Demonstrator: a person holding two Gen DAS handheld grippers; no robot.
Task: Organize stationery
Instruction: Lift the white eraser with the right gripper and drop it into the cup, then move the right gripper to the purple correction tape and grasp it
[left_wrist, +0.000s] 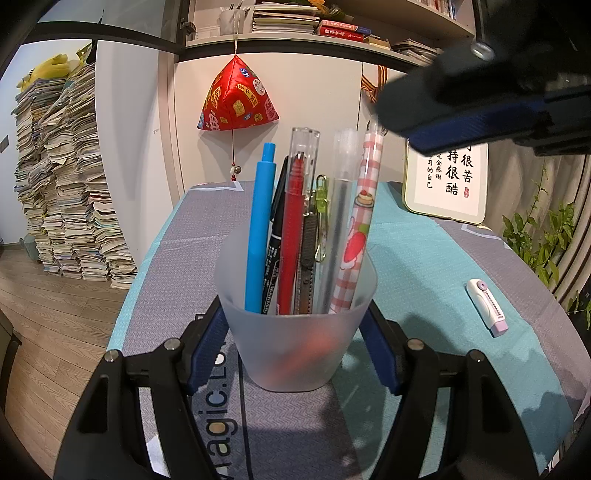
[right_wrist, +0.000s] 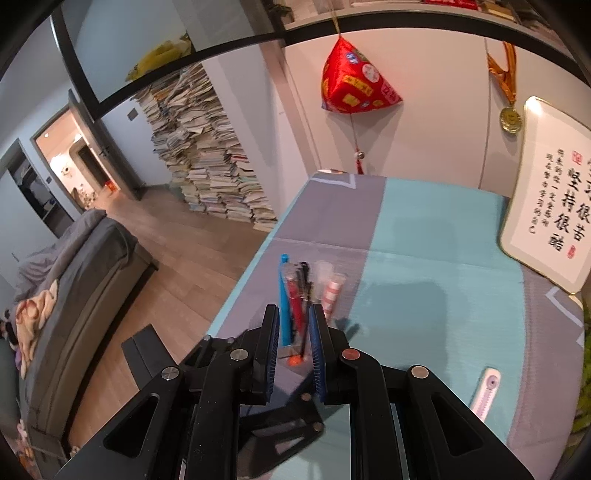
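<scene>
Home study — bookshelf (left_wrist: 332, 26), stacked books (right_wrist: 207, 155), sofa (right_wrist: 85, 266)

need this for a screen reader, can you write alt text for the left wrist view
The left gripper clamps a frosted plastic cup of pens, including a blue pen, a red pen and a checked pink pen, on a grey and teal table mat. The right gripper hovers above the pens, and a small pink correction tape lies to the right.
</scene>
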